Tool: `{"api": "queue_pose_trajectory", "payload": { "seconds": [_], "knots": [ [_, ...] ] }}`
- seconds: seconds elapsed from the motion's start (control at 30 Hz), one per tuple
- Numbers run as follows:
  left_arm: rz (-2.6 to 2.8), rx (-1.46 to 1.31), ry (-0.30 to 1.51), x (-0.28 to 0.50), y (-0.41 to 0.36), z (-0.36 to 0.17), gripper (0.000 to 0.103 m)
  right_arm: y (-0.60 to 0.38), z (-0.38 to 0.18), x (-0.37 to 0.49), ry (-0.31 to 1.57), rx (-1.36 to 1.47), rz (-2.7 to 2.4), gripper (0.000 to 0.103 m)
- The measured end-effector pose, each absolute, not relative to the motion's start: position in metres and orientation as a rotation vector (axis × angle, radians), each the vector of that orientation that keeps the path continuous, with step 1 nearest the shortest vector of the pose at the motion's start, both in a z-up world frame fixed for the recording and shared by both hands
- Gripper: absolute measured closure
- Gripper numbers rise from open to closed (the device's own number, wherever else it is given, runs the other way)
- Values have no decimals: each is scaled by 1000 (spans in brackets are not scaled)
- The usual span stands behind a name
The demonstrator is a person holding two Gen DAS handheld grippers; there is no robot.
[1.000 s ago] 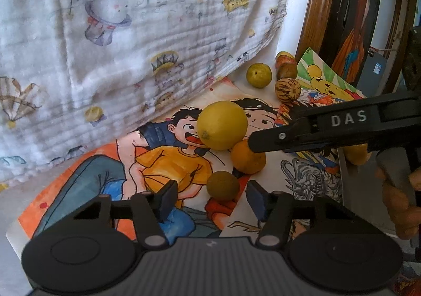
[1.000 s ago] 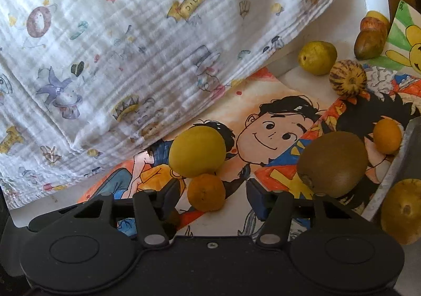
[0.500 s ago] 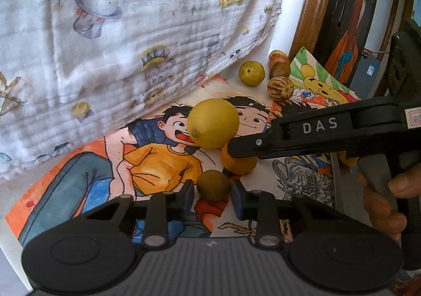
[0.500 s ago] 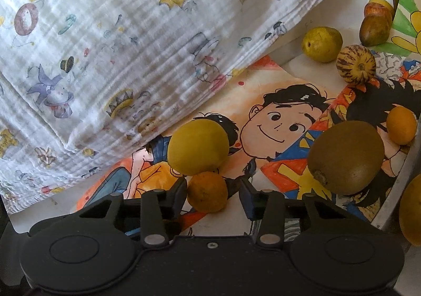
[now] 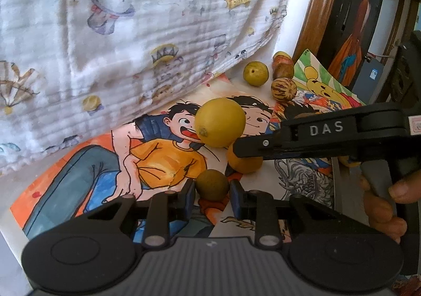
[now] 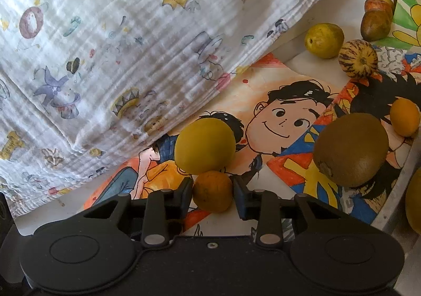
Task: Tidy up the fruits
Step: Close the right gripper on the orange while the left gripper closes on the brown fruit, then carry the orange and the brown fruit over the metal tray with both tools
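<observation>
Now each gripper has one fruit between its fingers. The left gripper [image 5: 212, 189] is clenched around the small round brown-green fruit [image 5: 212, 184], which lies at 12 o'clock from its camera on the cartoon-printed paper sheet [image 5: 79, 164]. The right gripper [image 6: 212, 192] grasps the small round orange fruit [image 6: 212, 190], touching the big yellow-green round fruit [image 6: 204, 145] at its 12 o'clock. The fuzzy brown kiwi [image 6: 351, 150] lies at 2 o'clock, apart. I see no container; lifting straight up seems safest.

"DAS" in white on the black right gripper [image 5: 238, 147]; "magic" banner on the printed cloth [image 6: 131, 33].
</observation>
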State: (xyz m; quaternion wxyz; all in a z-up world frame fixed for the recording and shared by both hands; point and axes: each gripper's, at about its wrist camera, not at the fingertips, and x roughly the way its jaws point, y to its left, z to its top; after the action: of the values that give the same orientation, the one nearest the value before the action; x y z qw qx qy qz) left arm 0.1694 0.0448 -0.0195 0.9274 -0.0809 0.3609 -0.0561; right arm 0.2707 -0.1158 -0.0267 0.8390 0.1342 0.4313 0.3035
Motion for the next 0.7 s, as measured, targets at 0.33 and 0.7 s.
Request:
{"api": "queue_pose_trajectory", "payload": {
  "seconds": [0.33,0.7],
  "knots": [
    [-108,-157,719,162,35,-9,72,-144,-14,253,867,342,625,67],
    [-152,-129,688,165,3,8,72,-211,20,223,737,404,519,67]
  ]
}}
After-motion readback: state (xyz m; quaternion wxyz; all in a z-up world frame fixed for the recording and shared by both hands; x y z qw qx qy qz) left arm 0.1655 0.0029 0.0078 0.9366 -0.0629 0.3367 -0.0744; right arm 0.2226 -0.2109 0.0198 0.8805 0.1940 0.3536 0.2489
